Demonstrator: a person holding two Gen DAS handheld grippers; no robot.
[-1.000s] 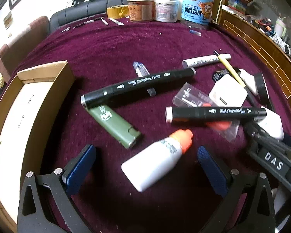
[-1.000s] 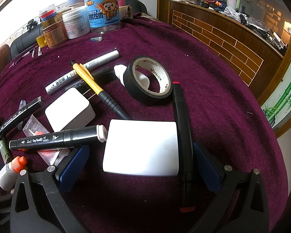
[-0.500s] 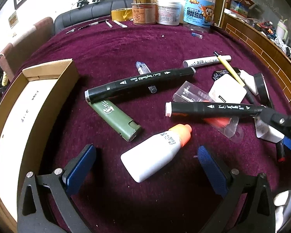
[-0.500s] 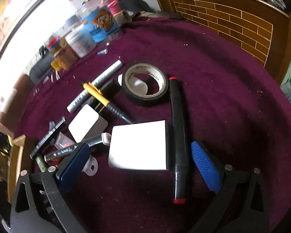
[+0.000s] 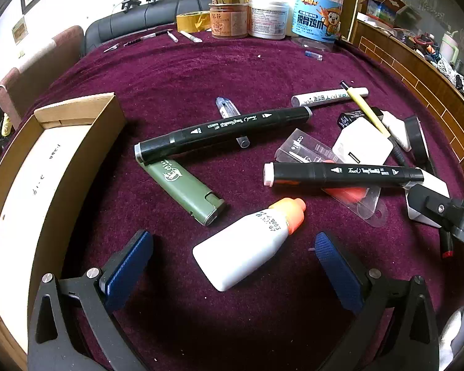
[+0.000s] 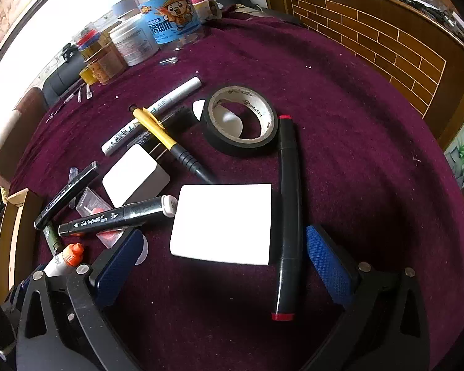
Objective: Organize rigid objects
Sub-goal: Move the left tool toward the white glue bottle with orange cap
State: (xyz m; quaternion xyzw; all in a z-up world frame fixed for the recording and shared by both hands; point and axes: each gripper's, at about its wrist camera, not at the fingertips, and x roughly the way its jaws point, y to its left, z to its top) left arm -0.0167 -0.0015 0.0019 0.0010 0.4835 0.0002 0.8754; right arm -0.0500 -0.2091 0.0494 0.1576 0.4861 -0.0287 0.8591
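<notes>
Left tool wide open, holding nothing, low centre of the left wrist view; white bottle with orange cap lies on the table between its blue pads, touching neither. Green lighter just up-left of the bottle, one end under a black marker. Second black marker lies across a clear blister pack at centre right. Open cardboard box at left edge. Right tool also wide, empty; white block and red-capped black marker lie side by side between its pads, lower centre of the right wrist view. Black tape roll sits above them, yellow pen to its left
</notes>
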